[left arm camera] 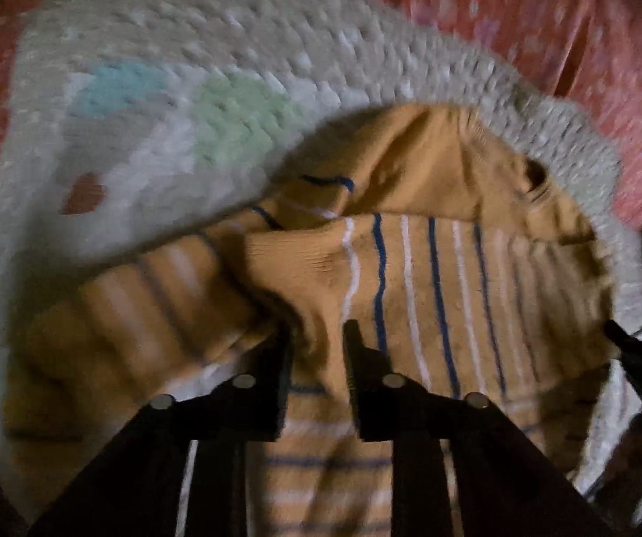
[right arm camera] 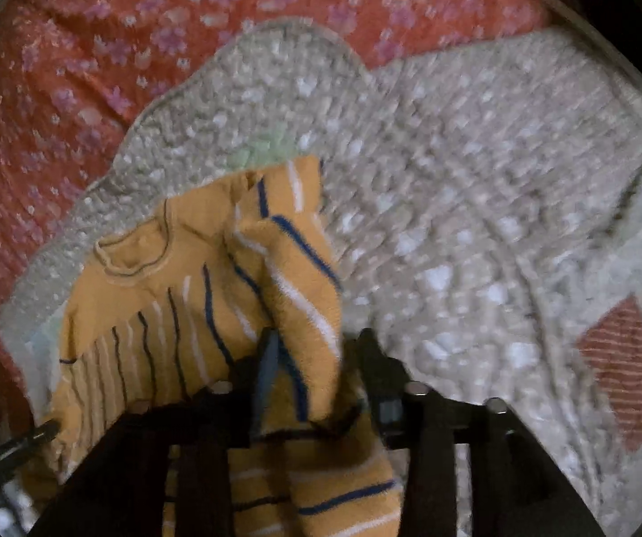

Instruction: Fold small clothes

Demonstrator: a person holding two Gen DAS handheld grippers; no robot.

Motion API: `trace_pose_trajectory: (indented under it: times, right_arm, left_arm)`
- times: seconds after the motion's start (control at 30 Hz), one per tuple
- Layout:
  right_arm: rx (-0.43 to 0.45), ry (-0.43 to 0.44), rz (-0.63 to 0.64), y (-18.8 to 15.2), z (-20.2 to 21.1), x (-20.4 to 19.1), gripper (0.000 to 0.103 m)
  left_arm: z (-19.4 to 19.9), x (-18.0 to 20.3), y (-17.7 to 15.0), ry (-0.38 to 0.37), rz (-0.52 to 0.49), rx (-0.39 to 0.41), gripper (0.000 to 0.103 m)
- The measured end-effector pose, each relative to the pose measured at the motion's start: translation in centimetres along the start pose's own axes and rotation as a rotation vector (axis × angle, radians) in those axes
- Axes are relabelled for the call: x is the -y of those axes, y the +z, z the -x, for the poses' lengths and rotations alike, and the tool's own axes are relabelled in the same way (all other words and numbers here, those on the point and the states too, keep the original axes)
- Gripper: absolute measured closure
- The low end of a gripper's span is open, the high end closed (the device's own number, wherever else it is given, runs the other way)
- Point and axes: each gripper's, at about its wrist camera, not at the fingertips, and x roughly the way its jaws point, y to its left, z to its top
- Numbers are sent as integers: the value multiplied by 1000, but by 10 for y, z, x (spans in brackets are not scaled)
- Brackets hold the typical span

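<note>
Black left gripper (left arm camera: 316,335), jaws parted with a fold of mustard-yellow knit garment with blue and white stripes (left arm camera: 433,277) between them, and right gripper (right arm camera: 316,344), likewise parted astride its raised fold; garment runs between both, on grey-white textured blanket (right arm camera: 455,223) over coral floral bedsheet (right arm camera: 97,44), free room beyond

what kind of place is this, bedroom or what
Probably a bed in a home. A wrinkled red floral bedsheet covers the surface, a grey tufted mat lies on it, and a small mustard striped shirt lies on the mat.
</note>
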Motion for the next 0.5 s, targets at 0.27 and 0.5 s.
trace_pose_trajectory:
  times: [0.27,0.5]
  right_arm:
    - [55,50,183,-41,39,-46,54]
    - [-97,190,464,-93,26,-171,54]
  left_arm:
    - [80,-98,-50,2,241,200,53]
    - [84,-172,-72,57,417,305,52]
